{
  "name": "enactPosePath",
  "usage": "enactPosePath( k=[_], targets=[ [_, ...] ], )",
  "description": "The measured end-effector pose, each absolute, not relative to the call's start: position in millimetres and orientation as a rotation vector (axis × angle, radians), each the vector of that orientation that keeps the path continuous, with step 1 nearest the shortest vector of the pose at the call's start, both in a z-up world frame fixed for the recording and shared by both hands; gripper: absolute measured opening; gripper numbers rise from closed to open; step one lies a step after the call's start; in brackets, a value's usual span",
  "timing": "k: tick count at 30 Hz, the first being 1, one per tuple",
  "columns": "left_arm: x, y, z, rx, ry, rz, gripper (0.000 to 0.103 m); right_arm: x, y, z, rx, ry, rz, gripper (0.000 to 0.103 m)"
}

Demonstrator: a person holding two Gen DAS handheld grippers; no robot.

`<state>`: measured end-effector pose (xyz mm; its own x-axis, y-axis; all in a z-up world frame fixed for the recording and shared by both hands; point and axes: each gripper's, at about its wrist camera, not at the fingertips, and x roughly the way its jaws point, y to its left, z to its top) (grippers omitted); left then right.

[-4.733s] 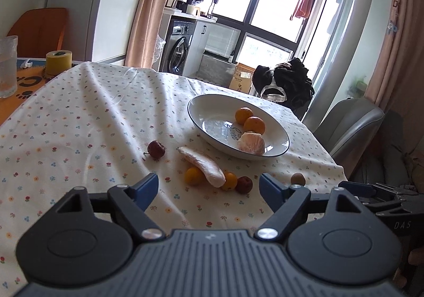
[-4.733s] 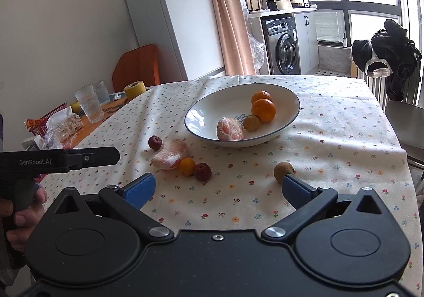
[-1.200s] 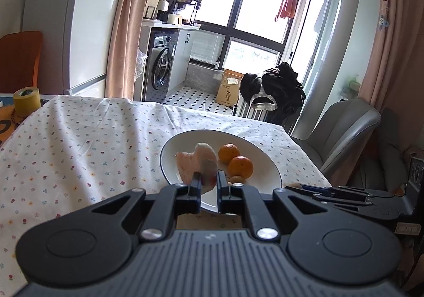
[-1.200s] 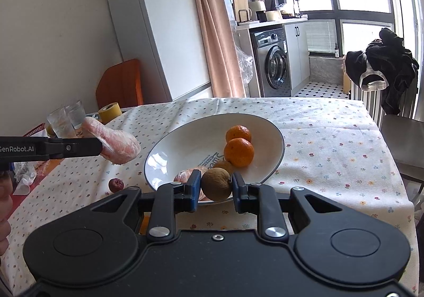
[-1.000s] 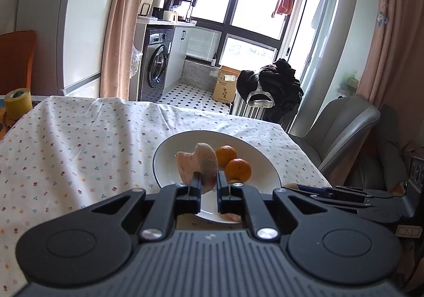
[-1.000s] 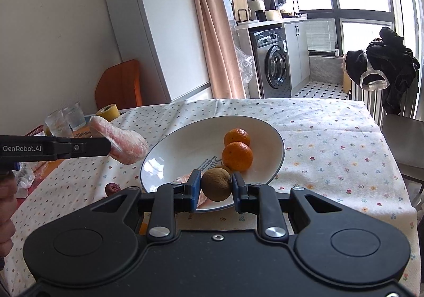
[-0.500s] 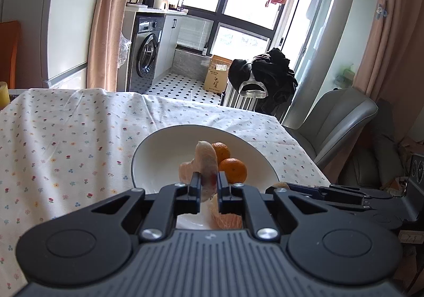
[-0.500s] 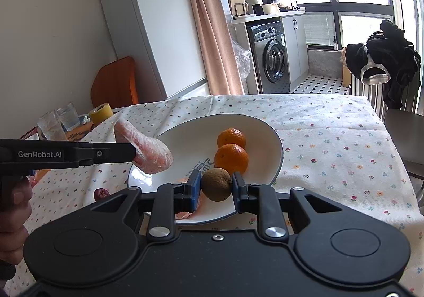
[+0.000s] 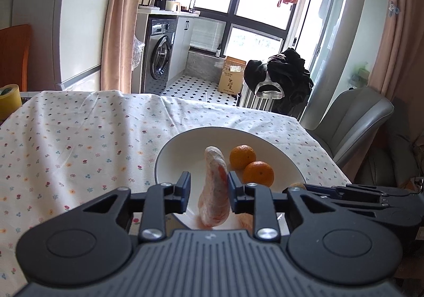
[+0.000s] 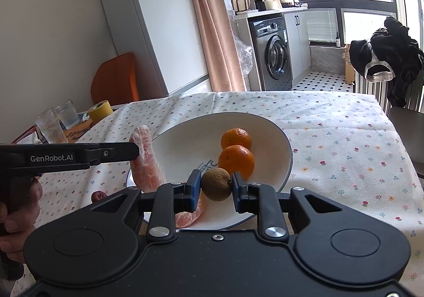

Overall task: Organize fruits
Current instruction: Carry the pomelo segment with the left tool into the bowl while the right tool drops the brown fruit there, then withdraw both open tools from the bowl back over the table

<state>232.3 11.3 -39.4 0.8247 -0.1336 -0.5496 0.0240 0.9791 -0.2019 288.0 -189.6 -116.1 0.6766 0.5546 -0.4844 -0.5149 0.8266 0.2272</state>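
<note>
Left gripper (image 10: 135,150) side, right wrist view: white lettering "GenRobot.AI", fully legible.
White bowl (image 10: 265,124) floor: blue printed mark beside the lower orange, partly covered, not readable.
Cardboard box (image 9: 231,78) on the tiled floor, left wrist view: dark printing and a label, too small to read.
Washing machine (image 10: 275,52) front panel: marking present, illegible.

the left gripper (image 9: 208,188) has its jaws parted, a hand (image 10: 16,215) gripping its handle at near left. the right gripper (image 10: 216,187) is clamped, level, pointing far.
</note>
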Motion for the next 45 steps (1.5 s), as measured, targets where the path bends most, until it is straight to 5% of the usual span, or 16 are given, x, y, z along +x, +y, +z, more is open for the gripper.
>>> enactPosePath(
  k=[16, 26, 45],
  targets=[
    [245.0, 2.5, -39.7, -0.164, 0.629, -0.076, 0.066, 294.5, -189.6, -115.4, 0.075, 0.593, 0.592, 0.024],
    [226.4, 18.3, -35.0, -0.159, 0.628, -0.026, 0.085, 285.6, -191.8, -112.7, 0.088, 0.585, 0.59, 0.033],
    [174.2, 43.5, -30.8, -0.169, 0.599, -0.006, 0.098, 244.4, -196.1, -104.8, 0.108, 0.538, 0.579, 0.075]
  ],
)
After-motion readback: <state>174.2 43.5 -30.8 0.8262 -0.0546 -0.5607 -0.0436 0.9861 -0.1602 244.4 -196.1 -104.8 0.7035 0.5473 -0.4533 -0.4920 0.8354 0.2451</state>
